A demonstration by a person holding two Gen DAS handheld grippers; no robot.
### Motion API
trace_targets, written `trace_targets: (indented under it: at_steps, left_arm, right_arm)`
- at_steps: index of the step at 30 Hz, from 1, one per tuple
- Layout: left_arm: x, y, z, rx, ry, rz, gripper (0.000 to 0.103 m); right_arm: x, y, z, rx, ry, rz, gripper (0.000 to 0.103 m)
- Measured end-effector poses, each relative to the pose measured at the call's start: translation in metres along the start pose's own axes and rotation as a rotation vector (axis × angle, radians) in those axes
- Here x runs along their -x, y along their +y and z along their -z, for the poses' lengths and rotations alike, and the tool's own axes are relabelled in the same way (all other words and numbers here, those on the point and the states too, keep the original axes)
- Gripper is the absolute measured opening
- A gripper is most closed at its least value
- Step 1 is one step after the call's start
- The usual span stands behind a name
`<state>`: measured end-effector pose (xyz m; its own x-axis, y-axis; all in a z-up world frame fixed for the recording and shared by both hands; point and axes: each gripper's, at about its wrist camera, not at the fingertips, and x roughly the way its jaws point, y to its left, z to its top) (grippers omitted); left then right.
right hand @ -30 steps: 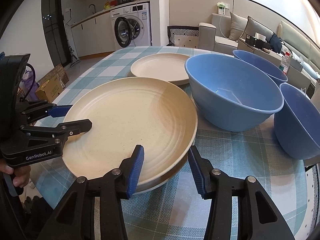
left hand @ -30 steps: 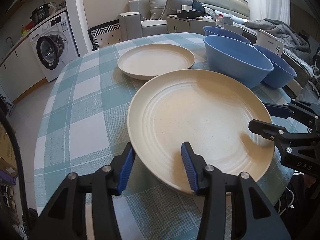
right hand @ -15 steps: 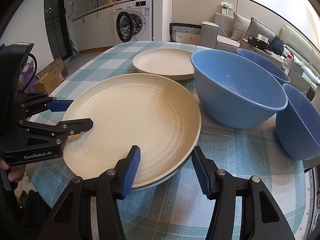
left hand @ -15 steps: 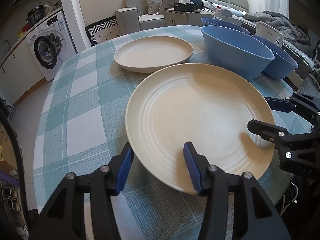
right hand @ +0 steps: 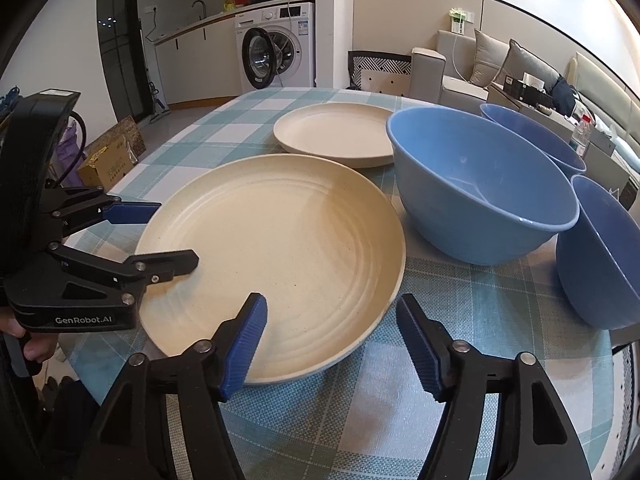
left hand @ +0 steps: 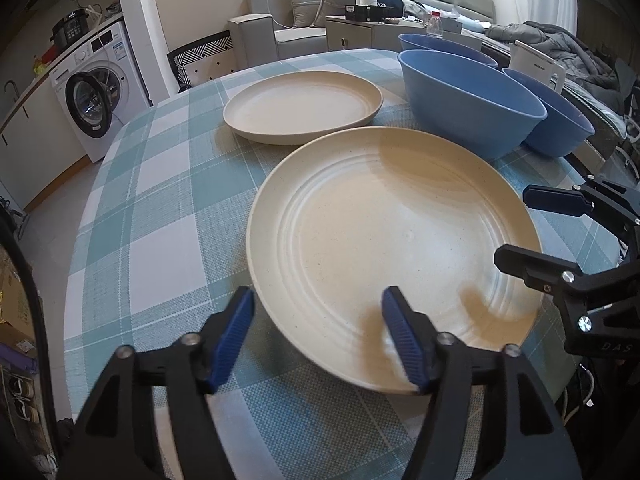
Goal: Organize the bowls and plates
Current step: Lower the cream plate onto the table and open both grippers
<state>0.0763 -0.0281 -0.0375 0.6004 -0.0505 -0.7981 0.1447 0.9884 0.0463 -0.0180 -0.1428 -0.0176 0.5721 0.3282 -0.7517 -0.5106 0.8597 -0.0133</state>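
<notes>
A large cream plate (left hand: 380,232) (right hand: 280,248) lies flat on the checked tablecloth (left hand: 160,200) near the table's front edge. My left gripper (left hand: 318,294) (right hand: 176,234) straddles its near-left rim; its jaws are opening and the pads stand clear of the rim. My right gripper (right hand: 331,300) (left hand: 513,225) straddles the rim on the other side, its jaws opening too, with no pad touching the plate. Behind it sits a smaller cream plate (left hand: 300,108) (right hand: 336,132). To the right stand three blue bowls: a big one (right hand: 480,184), one behind it (right hand: 532,132), one nearer (right hand: 600,256).
The round table's edge (right hand: 520,440) runs just under both grippers. Beyond the table are a washing machine (left hand: 96,108), a grey sofa (left hand: 280,28) and a low cabinet (left hand: 356,32). A cardboard box (right hand: 108,160) lies on the floor to the left.
Both grippers have let go of the large plate's rim and spread their jaws wider. The plate, held slightly raised before, now rests on the cloth.
</notes>
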Motion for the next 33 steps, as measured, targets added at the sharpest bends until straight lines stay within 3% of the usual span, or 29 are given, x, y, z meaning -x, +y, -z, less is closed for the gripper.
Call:
trace_targets:
  at_steps: [1,4,8,12,15,17,33]
  left_arm:
    - [0.002,0.000,0.000,0.003,-0.010,-0.001,0.081]
    - [0.007,0.004,-0.002,0.022,-0.035,0.023,0.081]
    - [0.013,0.012,-0.005,0.064,-0.062,0.035,0.091]
    - [0.018,0.021,-0.007,0.119,-0.081,0.057,0.091]
    - [0.020,0.028,-0.010,0.159,-0.102,0.042,0.094]
    - [0.025,0.032,-0.011,0.177,-0.137,0.028,0.103]
    - [0.031,0.043,-0.033,0.218,-0.185,0.013,0.103]
  right_arm:
    - [0.001,0.000,-0.001,0.001,-0.004,-0.005,0.076]
    - [0.007,0.000,-0.002,0.006,-0.023,-0.012,0.080]
    - [0.019,-0.001,-0.007,0.012,-0.066,-0.020,0.092]
    - [0.030,-0.003,-0.013,0.013,-0.110,-0.019,0.102]
    - [0.036,-0.007,-0.018,0.009,-0.139,-0.019,0.102]
    - [0.041,-0.009,-0.021,0.007,-0.158,-0.025,0.102]
    - [0.062,-0.024,-0.054,0.007,-0.237,-0.049,0.102]
